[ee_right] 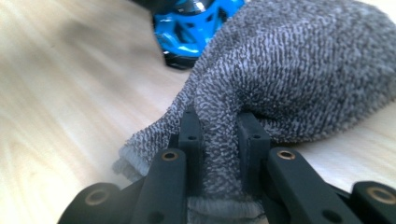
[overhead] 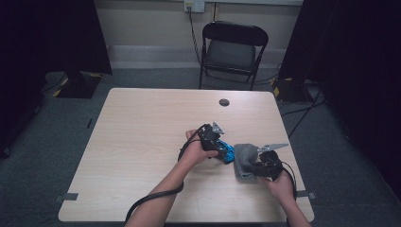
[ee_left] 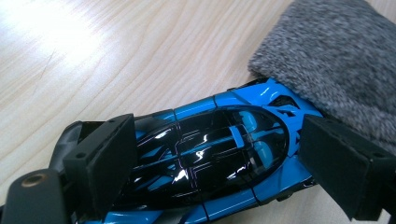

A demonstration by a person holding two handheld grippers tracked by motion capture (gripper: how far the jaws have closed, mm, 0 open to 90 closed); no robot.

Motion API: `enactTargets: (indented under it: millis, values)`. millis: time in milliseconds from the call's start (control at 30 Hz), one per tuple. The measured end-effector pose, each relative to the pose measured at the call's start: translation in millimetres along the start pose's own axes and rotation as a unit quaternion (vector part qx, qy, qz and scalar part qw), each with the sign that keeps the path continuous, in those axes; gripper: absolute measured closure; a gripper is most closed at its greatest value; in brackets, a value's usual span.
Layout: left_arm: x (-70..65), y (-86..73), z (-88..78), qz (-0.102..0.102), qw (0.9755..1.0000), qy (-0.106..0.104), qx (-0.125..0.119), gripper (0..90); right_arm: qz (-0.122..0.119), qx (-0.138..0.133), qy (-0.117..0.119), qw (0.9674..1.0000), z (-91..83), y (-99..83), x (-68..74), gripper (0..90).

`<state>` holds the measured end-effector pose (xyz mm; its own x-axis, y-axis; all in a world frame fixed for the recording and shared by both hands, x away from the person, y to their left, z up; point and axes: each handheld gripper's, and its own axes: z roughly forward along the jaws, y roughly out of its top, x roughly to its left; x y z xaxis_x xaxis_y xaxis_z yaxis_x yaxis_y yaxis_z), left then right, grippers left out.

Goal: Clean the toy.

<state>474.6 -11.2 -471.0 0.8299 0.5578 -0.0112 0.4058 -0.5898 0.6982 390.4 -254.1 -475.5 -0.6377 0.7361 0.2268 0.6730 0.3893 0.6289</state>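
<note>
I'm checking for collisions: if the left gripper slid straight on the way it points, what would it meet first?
The left gripper already straddles the blue toy car, jaws at its sides. Going straight on, it would probably carry the car's end into the grey cloth, which lies right against it; depth is hard to judge.

Blue-and-black toy car [ee_left: 219, 154] on table; grey fuzzy cloth [ee_right: 299, 70] touching its end

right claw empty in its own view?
No: the right claw is shut on a fold of the grey fuzzy terry cloth, pinched between its black jaws.
</note>
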Motion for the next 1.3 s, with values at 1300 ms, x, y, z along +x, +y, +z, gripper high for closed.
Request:
enactTargets:
  millis: [1300]
  values:
    - [-0.9,-1.1,0.5,-0.007,0.9999,0.010,-0.006,11.6,-0.103,0.012,0.133,0.9856,10.2,11.0,61.0,74.8]
